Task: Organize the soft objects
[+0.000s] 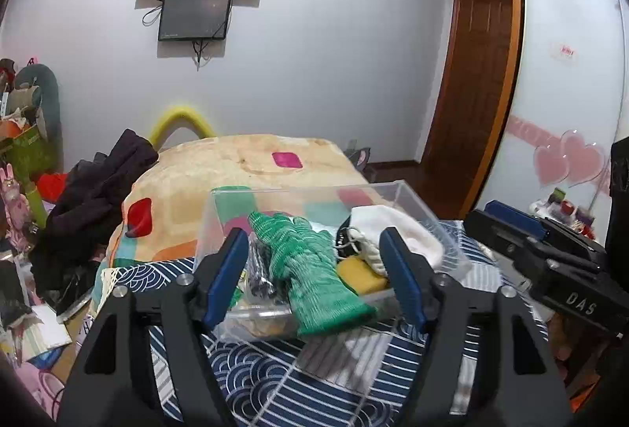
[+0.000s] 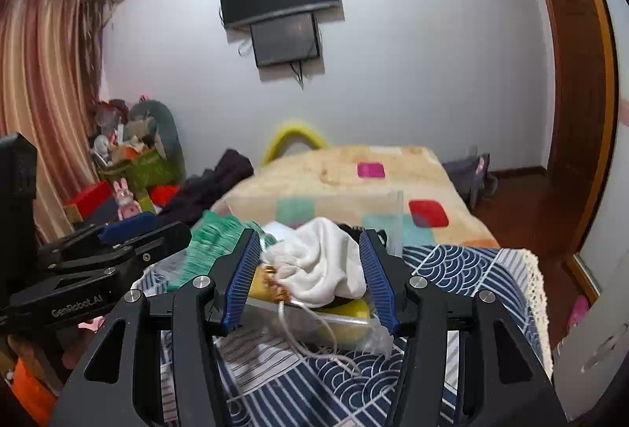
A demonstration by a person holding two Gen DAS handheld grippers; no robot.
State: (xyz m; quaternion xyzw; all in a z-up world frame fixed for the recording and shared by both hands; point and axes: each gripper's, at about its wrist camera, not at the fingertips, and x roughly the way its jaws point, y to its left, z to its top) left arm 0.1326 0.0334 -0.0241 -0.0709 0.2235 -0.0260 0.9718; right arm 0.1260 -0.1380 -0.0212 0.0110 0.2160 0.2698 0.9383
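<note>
A clear plastic box [image 1: 302, 193] stands on the blue patterned cloth [image 1: 275, 376]. In it lie a green knit glove [image 1: 314, 270], a white cloth [image 1: 409, 234], a yellow sponge [image 1: 359, 273] and dark items. The glove hangs over the box's near rim. My left gripper [image 1: 314, 289] is open, its fingers on either side of the glove. In the right wrist view my right gripper [image 2: 310, 281] is open around the white cloth [image 2: 326, 262], above the yellow sponge [image 2: 346, 313]. A white cord [image 2: 310, 340] trails from the box. The green glove [image 2: 212, 234] shows at left.
A bed with a patchwork blanket [image 1: 243, 160] lies behind the box. Dark clothes [image 1: 98, 199] are piled at its left. Toys and boxes [image 2: 133, 160] crowd the far left corner. A wooden door [image 1: 471, 81] stands at right. The right gripper's body [image 1: 550, 262] shows beside the box.
</note>
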